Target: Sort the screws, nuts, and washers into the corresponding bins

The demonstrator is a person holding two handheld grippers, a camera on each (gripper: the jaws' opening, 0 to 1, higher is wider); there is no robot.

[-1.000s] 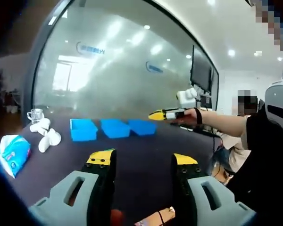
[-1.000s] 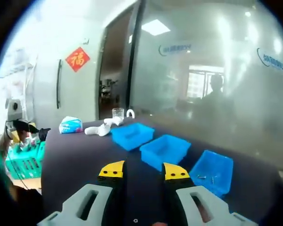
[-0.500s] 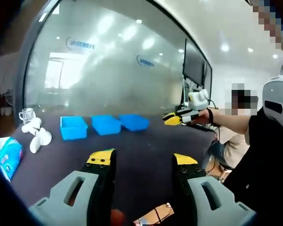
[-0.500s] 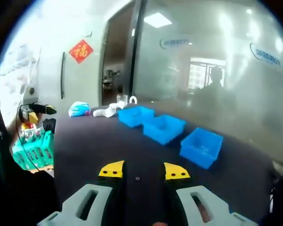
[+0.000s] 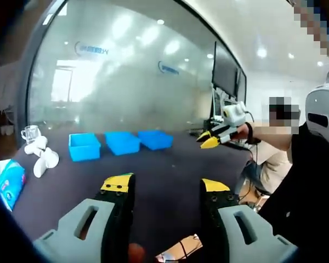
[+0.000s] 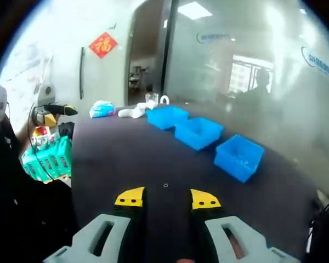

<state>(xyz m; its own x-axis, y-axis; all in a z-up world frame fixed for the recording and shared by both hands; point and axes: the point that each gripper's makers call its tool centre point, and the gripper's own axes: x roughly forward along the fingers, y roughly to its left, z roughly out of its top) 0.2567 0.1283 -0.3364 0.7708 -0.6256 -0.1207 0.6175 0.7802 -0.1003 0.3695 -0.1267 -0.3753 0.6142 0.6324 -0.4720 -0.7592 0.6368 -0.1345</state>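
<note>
Both my grippers, left gripper (image 5: 163,186) and right gripper (image 6: 165,198), gape empty; lone small fastener (image 6: 165,186) mid-table (image 6: 115,159), looks light, stiff, slippery; I'd pinch across it; blue bins (image 6: 200,133) along far edge.

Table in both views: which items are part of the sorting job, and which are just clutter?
Job:
- three blue bins in a row on the dark table
- a small fastener on the table ahead of the right gripper
- left gripper

Clutter:
- tissue pack
- white objects
- glass cup
- green crate beside the table
</note>
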